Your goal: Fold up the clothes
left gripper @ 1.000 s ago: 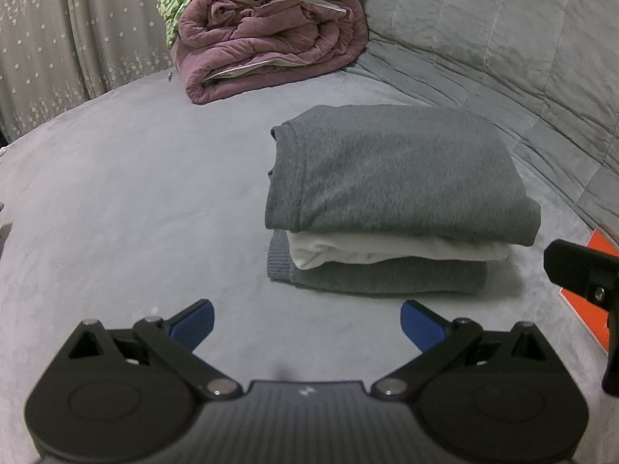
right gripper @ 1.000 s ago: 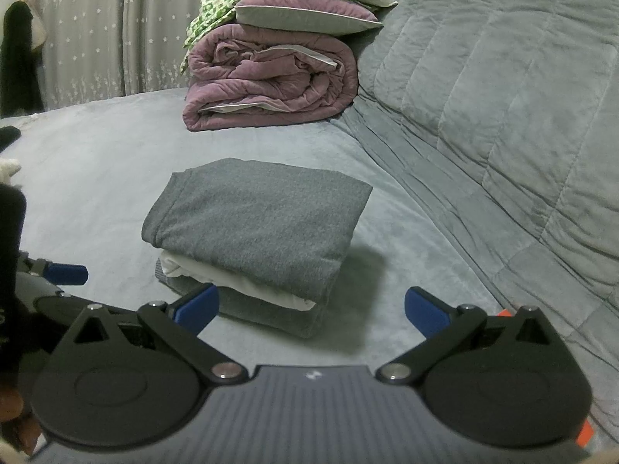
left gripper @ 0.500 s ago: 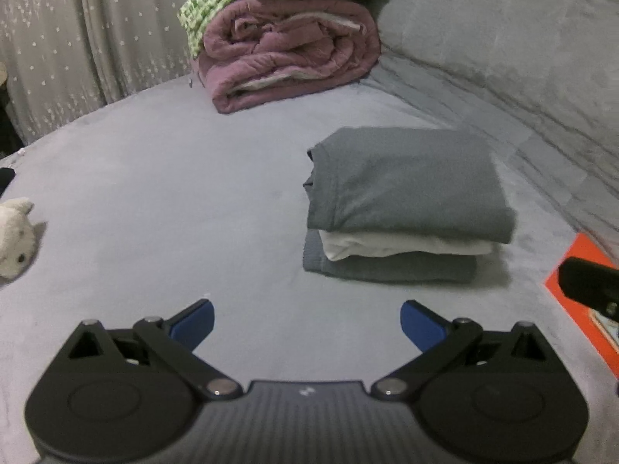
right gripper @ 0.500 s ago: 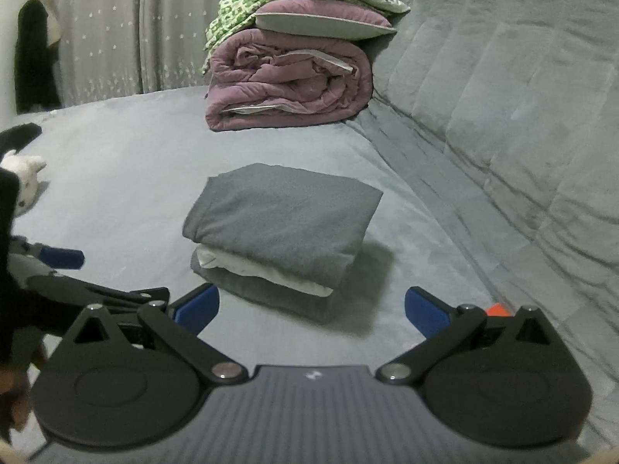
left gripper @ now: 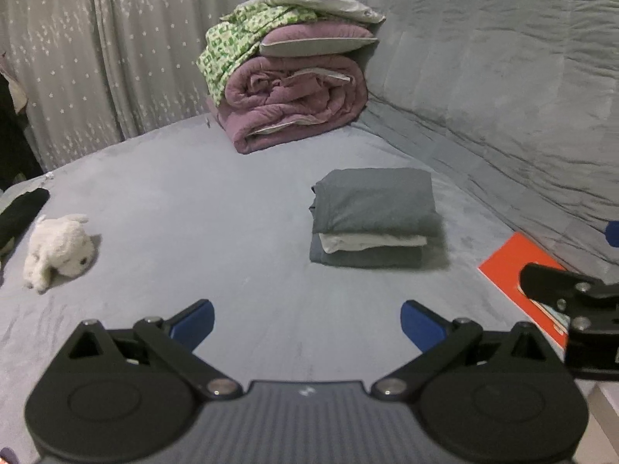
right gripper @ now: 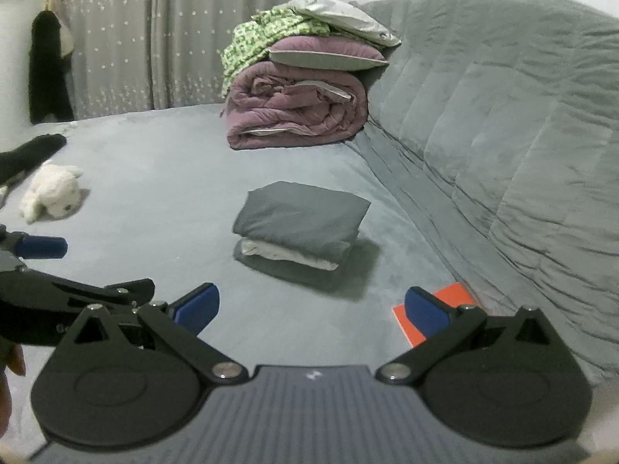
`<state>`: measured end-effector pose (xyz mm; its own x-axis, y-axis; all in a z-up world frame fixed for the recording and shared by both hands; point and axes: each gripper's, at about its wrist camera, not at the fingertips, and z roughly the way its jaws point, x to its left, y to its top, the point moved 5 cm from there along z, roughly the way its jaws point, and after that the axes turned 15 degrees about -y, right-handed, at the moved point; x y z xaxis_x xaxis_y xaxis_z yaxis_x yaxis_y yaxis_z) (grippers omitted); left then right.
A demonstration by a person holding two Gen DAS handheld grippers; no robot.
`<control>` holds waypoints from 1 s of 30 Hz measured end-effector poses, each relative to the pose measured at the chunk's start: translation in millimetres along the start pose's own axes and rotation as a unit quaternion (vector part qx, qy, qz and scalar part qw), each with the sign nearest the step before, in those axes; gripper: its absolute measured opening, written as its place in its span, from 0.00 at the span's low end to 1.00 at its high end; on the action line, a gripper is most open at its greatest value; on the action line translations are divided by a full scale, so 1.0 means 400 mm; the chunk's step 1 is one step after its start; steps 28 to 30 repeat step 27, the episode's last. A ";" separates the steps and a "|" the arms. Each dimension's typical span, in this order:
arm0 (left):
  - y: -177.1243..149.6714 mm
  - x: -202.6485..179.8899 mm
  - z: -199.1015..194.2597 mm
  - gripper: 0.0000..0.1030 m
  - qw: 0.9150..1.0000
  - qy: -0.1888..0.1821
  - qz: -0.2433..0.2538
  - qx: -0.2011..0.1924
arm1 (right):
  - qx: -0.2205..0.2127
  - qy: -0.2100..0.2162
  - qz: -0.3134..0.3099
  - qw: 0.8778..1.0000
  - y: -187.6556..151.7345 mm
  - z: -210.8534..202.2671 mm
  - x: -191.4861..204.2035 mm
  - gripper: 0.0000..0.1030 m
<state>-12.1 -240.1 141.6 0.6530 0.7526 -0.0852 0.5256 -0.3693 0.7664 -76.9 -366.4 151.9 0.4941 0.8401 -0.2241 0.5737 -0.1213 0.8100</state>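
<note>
Clothes sit folded in a three-layer stack mid-bed, well ahead of my left gripper and right gripper, both spread and empty. Folding looks finished; next I'd need another garment.

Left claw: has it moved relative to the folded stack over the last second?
Yes. The left claw has backed away from the folded stack, which now looks smaller and farther off.
</note>
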 end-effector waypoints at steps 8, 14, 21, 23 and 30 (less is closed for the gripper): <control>-0.090 -0.014 -0.133 1.00 1.000 -0.005 -0.007 0.000 | -0.004 -0.003 -0.001 1.000 -0.050 -0.136 0.019 1.00; -0.133 -0.023 -0.183 1.00 1.000 0.010 0.004 0.000 | -0.006 0.000 0.009 1.000 -0.078 -0.195 0.020 1.00; -0.150 -0.026 -0.218 1.00 1.000 0.003 0.000 -0.005 | -0.006 0.002 0.013 1.000 -0.098 -0.222 0.031 1.00; -0.155 -0.026 -0.218 1.00 1.000 0.000 -0.002 -0.004 | -0.005 0.004 0.015 1.000 -0.103 -0.228 0.035 1.00; -0.163 -0.021 -0.216 1.00 1.000 -0.005 -0.007 -0.003 | -0.003 0.005 0.017 1.000 -0.113 -0.233 0.042 1.00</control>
